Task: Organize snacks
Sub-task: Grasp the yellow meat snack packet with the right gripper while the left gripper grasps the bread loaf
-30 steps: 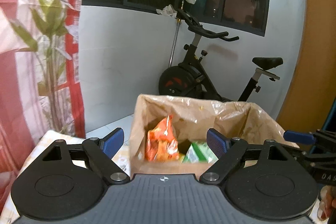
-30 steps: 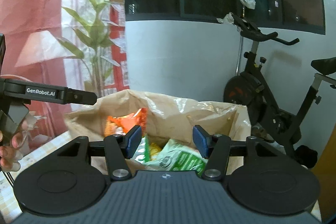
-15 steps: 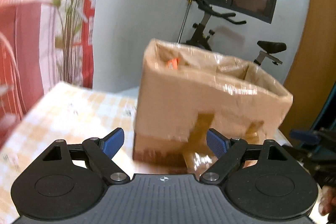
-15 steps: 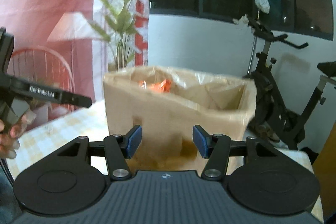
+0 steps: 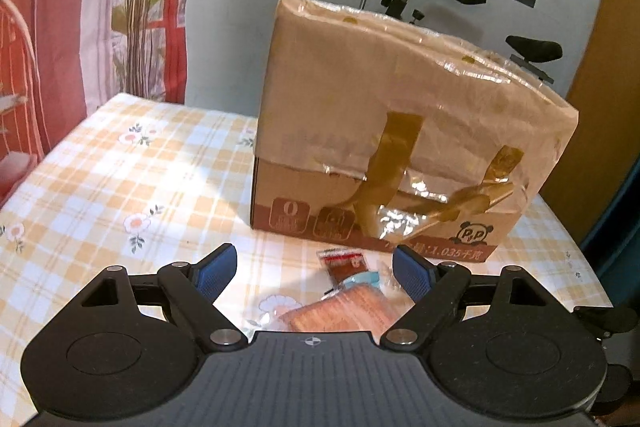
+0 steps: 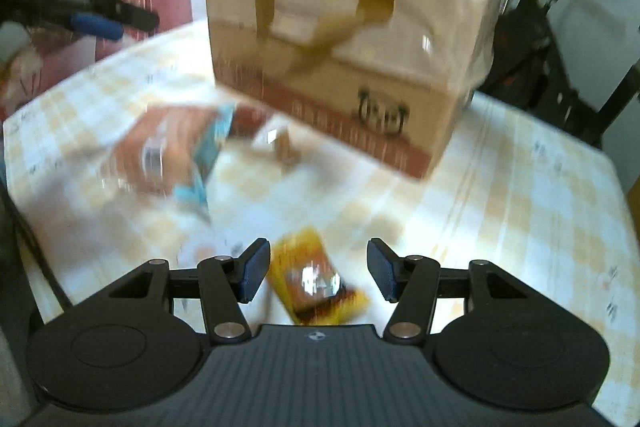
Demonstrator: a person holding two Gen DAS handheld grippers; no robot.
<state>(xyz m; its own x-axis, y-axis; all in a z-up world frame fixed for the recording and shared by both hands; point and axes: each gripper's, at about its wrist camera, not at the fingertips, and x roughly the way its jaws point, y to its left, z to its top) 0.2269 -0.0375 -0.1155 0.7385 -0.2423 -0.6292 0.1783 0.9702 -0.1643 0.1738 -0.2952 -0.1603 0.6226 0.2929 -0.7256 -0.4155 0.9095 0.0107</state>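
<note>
We are hovering over the bench (image 5: 120, 163), both grippers released and empty. Right gripper (image 6: 318, 273) is lining up on the yellow packet (image 6: 316, 279); left gripper (image 5: 314, 269) is facing the brown packet (image 5: 344, 313). Loose snacks are lying before the box (image 5: 384, 131), so sorting is looking unfinished.

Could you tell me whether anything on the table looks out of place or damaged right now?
Yes. The cardboard box looks battered: its plastic wrap is wrinkled and brown tape strips cross its front crookedly. Snack packets lie loose on the tablecloth outside it: a brown packet and a yellow packet.
</note>
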